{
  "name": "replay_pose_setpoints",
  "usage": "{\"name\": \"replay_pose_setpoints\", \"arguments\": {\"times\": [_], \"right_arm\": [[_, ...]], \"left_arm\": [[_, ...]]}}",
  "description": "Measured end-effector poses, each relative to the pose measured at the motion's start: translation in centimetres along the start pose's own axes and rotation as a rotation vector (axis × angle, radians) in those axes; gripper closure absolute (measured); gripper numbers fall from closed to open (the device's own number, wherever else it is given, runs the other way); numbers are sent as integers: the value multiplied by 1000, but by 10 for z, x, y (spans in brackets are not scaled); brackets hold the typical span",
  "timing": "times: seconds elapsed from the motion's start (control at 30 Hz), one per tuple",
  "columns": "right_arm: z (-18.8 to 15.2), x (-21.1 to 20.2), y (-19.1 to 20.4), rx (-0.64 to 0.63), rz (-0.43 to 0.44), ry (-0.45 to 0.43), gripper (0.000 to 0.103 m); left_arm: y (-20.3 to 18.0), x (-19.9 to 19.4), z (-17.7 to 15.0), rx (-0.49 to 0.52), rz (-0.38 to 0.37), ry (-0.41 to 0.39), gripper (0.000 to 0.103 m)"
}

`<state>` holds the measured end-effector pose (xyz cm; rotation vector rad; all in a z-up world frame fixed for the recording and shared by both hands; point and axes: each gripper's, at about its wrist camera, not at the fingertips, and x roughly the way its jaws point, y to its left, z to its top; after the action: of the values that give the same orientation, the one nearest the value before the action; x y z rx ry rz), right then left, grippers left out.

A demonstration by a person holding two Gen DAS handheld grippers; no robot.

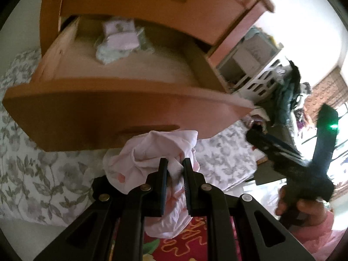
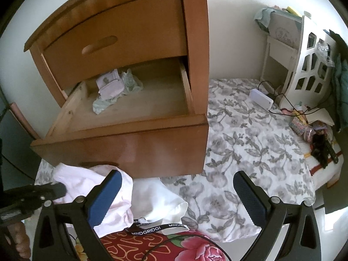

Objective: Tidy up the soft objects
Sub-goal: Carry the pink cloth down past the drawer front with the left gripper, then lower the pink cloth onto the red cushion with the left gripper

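Observation:
My left gripper is shut on a crumpled pale pink garment, which hangs in front of the open lower drawer of a wooden nightstand. The same pink garment shows at lower left in the right wrist view, with the left gripper pinching it. My right gripper stands open with nothing between its blue-padded fingers, low over the floral bedding. A white garment lies just under it. Inside the drawer lie a folded pale pink piece and a mint green cloth.
The nightstand stands on a floral sheet. A white power bank with cables lies at the right, before a white shelf unit. A red flowered blanket and a black lanyard lie at the front.

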<state>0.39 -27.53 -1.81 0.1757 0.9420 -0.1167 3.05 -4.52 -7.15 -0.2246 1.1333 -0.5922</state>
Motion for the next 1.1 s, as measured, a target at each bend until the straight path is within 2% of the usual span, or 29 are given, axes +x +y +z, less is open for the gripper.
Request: {"name": "replay_pose_setpoints", "arguments": {"times": [0.27, 0.53, 1.1], "right_arm": [[-4, 11, 2, -12, 0, 29, 0], [-6, 19, 5, -23, 1, 51, 0], [-10, 37, 10, -35, -7, 99, 0]], "left_arm": [[21, 36, -9, -35, 95, 72, 89], [39, 54, -14, -78, 151, 114, 89], [60, 77, -20, -136, 176, 166, 88]]}}
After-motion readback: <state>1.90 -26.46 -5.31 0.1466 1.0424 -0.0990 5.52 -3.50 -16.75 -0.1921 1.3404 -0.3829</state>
